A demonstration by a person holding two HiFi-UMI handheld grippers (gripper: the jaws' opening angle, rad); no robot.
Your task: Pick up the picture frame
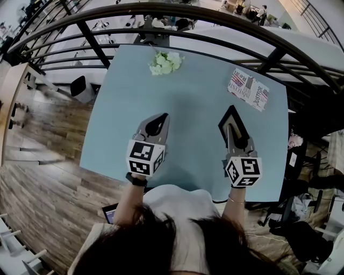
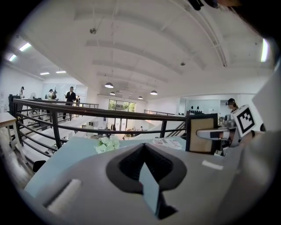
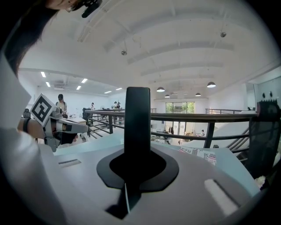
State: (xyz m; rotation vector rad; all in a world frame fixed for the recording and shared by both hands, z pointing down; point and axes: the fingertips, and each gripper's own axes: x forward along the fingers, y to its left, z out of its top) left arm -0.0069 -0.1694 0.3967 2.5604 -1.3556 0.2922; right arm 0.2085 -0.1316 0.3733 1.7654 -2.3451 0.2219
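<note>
The picture frame (image 1: 233, 119), black-edged, stands upright above the pale blue table (image 1: 193, 96), with my right gripper (image 1: 231, 130) shut on it. In the right gripper view the picture frame (image 3: 137, 117) shows edge-on as a dark bar rising between the closed jaws of the right gripper (image 3: 136, 151). The left gripper view shows the picture frame (image 2: 202, 133) from the back, with a tan board and a black border. My left gripper (image 1: 159, 117) hovers over the table to the frame's left, shut with nothing in it; its jaws (image 2: 143, 148) meet in a point.
White flowers (image 1: 165, 62) lie near the table's far edge. A printed booklet (image 1: 248, 88) lies at the far right. A black railing (image 1: 177, 11) curves behind the table. The person's torso is at the near edge.
</note>
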